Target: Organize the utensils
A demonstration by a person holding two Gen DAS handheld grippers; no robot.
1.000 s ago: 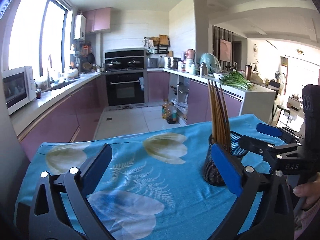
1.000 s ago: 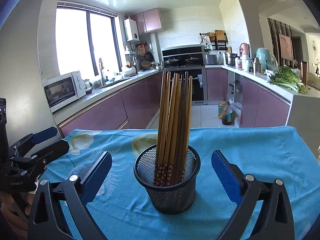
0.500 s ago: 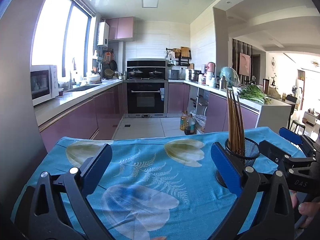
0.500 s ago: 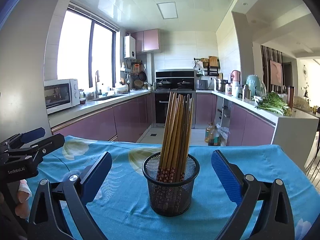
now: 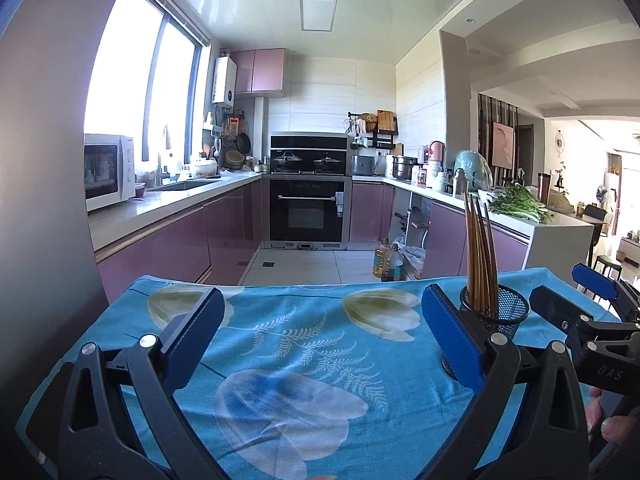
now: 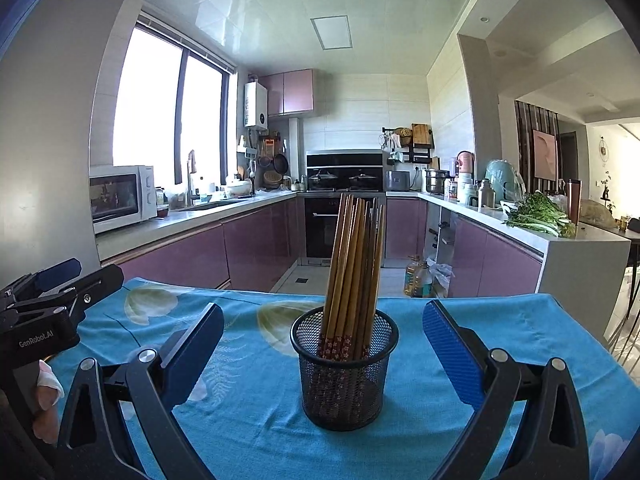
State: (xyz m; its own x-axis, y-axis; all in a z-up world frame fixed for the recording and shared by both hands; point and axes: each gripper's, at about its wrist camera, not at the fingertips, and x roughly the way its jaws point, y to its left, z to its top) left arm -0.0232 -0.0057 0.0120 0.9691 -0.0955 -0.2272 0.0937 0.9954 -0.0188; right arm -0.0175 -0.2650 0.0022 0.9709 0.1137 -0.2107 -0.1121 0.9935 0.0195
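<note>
Chopsticks [image 5: 480,256] upright in holder [image 5: 508,312], blue tablecloth [image 5: 304,344]

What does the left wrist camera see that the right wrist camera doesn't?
Only the left view shows the right gripper from the side, jaws open, beside the mesh holder. Only the right view shows the left gripper and the chopsticks' red flowered ends inside the holder. Both show the chopsticks standing in the holder on the blue floral tablecloth.
</note>
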